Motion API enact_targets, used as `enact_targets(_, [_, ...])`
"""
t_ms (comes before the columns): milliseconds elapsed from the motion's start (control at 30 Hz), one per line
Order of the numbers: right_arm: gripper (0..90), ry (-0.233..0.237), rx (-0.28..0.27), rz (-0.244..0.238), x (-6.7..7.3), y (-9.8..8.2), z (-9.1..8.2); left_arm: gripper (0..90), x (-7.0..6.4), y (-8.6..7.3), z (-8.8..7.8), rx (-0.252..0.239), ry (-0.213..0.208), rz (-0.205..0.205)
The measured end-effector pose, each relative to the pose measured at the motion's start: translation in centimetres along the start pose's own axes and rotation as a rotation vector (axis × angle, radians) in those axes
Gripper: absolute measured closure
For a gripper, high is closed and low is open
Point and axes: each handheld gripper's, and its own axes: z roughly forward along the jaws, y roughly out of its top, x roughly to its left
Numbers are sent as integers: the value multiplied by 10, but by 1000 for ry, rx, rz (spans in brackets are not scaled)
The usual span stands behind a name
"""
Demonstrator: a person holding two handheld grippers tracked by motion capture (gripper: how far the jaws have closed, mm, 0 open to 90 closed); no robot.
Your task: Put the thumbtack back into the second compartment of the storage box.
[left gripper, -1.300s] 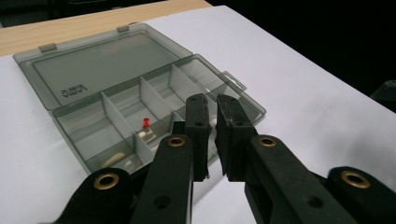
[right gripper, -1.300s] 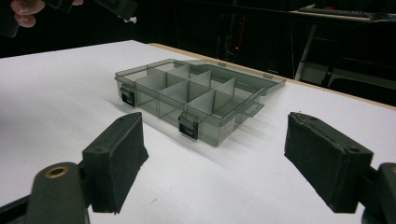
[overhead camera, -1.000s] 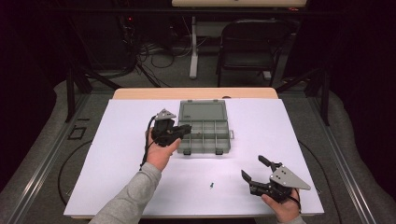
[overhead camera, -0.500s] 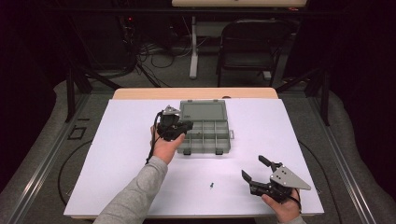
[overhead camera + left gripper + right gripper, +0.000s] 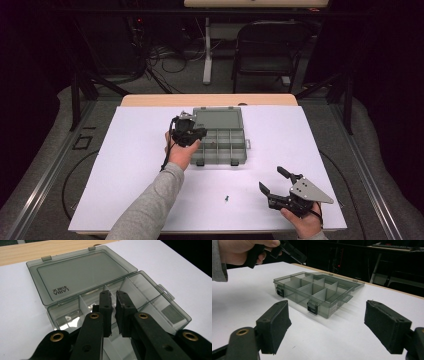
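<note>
Hovering over the left end of the organizer box (image 5: 220, 145), the left gripper (image 5: 197, 134) has its fingers (image 5: 106, 307) nearly shut, a thin slit between the pads. Whether something tiny is pinched there I cannot tell; nothing shows in the left gripper view.

Box sits mid-desk (image 5: 125, 165), lid (image 5: 80, 272) laid flat open toward the far side, tips poised above the front-row compartments near a divider (image 5: 83, 306).

Risks, left to right:
- If a small part is pinched, the thin grip could let it slip early and bounce off a divider into the wrong cell or out onto the desk.
- Tips are close to the divider and front wall. Going lower off-centre would likely knock the light, unanchored box, skidding it on the white sheet or tipping the lid.
- Cable trailing from the left gripper hangs near the box edge; a snag is possible on retreat.
- Small screw (image 5: 227, 198) lies loose on the desk in front of the box, between both hands. A sleeve or cable sweep could flick it off the edge.
- Right gripper (image 5: 278, 183) rests at the near right corner, fingers (image 5: 274, 326) spread wide, holding nothing. Low risk, though the near desk edge is just beside it.
</note>
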Motion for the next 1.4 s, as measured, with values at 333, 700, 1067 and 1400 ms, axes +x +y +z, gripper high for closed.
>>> enact_targets(333, [197, 5, -2, 1, 0, 0, 0, 835, 1, 1, 20, 34, 28, -2])
enact_targets(700, [197, 6, -4, -1, 0, 0, 0, 834, 1, -4, 37, 71, 34, -10])
enact_targets(1067, [197, 7, -2, 1, 0, 1, 0, 771, 0, -5, 43, 87, 44, -19])
enact_targets(1400, [197, 6, -2, 0, 0, 1, 0, 442, -9, -3, 29, 59, 46, 14])
